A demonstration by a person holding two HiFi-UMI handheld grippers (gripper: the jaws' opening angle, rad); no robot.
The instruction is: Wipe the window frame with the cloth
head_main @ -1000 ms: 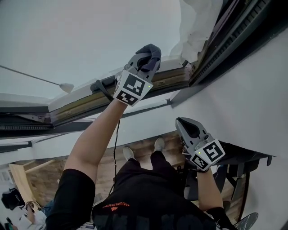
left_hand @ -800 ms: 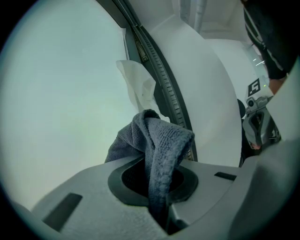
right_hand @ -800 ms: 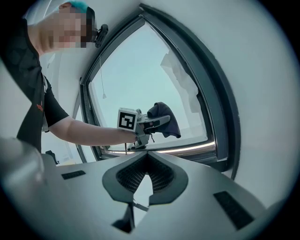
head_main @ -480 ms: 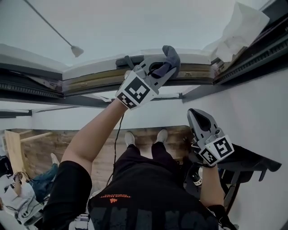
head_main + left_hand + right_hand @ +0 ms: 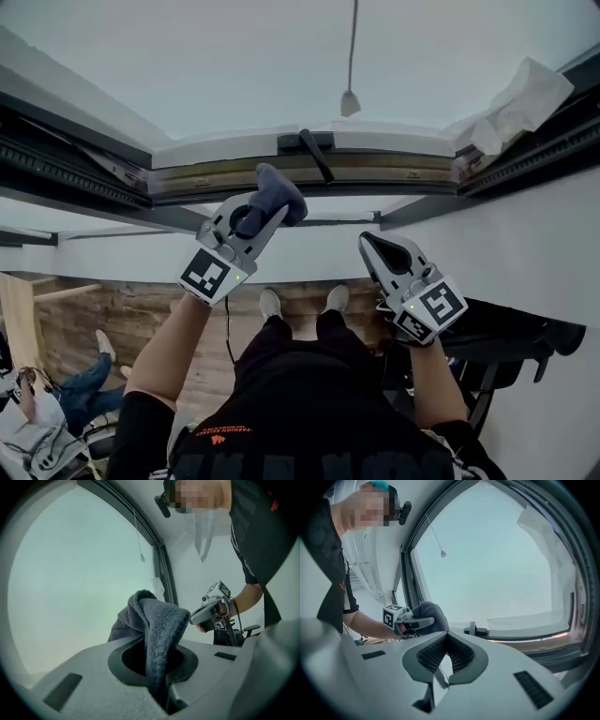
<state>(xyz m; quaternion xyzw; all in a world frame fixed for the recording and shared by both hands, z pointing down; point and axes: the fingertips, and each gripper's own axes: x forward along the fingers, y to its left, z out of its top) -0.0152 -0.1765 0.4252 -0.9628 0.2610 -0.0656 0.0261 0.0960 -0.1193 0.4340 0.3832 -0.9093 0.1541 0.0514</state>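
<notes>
In the head view my left gripper (image 5: 255,214) is shut on a dark grey cloth (image 5: 276,189), which bunches out past its tips. It hangs just below the window frame (image 5: 394,172), apart from it, near the black window handle (image 5: 315,153). From the left gripper view the cloth (image 5: 157,620) droops over the jaws, with the glass pane behind it. My right gripper (image 5: 378,249) is lower and to the right, shut with nothing in it. The right gripper view shows its pads (image 5: 457,654) together, the left gripper's cloth (image 5: 431,615) beyond them, and the frame's rail (image 5: 534,637).
A crumpled white sheet (image 5: 517,101) sits in the frame's upper right corner. A cord with a pull end (image 5: 350,99) hangs across the glass. Black furniture (image 5: 511,336) stands at the right, by the white wall. A person (image 5: 47,398) sits at the lower left.
The left gripper has come off the frame with the cloth, moving down and to the left. The right gripper shifted slightly left, and the view swung.
</notes>
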